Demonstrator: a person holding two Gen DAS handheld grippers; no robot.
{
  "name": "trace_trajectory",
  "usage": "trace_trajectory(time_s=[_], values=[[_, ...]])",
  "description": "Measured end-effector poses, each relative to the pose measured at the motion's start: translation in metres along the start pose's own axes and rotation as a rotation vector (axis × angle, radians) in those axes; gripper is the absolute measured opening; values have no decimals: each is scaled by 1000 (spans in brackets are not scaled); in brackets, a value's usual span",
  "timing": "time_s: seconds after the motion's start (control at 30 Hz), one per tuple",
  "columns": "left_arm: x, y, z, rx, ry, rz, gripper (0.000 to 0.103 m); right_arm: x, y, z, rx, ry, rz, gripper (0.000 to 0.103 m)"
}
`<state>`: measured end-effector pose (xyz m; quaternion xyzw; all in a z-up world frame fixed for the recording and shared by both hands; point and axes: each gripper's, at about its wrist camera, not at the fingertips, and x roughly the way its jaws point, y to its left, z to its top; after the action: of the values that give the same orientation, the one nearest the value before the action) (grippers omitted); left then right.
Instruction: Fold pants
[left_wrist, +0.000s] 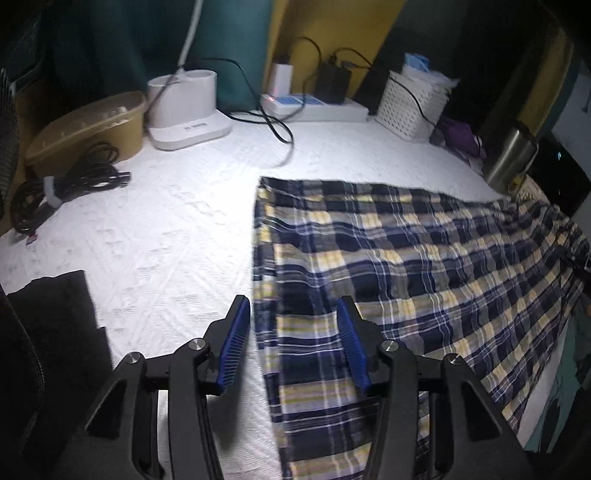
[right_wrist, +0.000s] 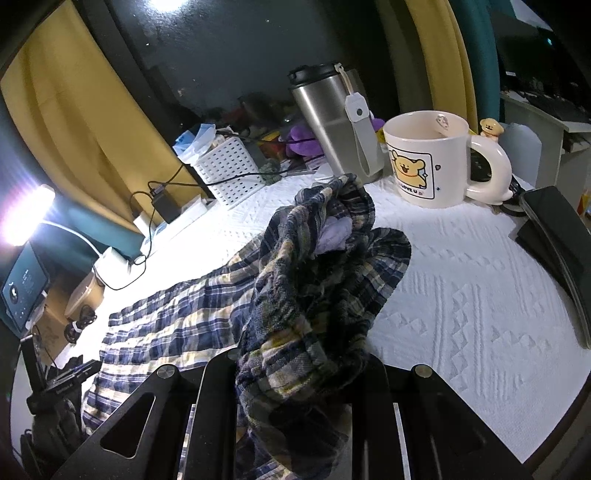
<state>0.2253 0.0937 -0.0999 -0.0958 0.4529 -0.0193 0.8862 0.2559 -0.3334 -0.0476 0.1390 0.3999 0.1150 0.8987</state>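
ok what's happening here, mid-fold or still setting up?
Mid-fold. A person with two handheld grippers is working on plaid pants spread on a white textured cover. The right gripper is shut on a bunched-up end of the pants, lifted off the cover near a mug. The left gripper is open over the other end's edge, gripping nothing.
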Motion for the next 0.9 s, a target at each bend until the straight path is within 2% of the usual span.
trace_trajectory(time_s=[0.13, 0.17, 0.2, 0.27, 0.3, 0.7, 0.9], values=[[3, -10, -1, 71, 4, 41, 48, 3, -2, -2, 1, 5, -7, 19], [4, -13, -1, 86, 4, 51, 42, 4, -3, -2, 2, 8, -8, 19], [4, -13, -2, 96, 3, 59, 27, 5, -3, -2, 3, 11, -8, 19], [3, -11, -2, 99, 4, 70, 10, 7, -5, -3, 5, 15, -8, 19], [2, -9, -2, 92, 3, 59, 6, 7, -5, -3, 4, 16, -8, 19], [-7, -1, -6, 60, -19, 88, 4, 7, -2, -3, -15, 13, -15, 19], [-15, 1, -2, 37, -17, 55, 5, 3, 1, -2, -22, 9, -20, 19]])
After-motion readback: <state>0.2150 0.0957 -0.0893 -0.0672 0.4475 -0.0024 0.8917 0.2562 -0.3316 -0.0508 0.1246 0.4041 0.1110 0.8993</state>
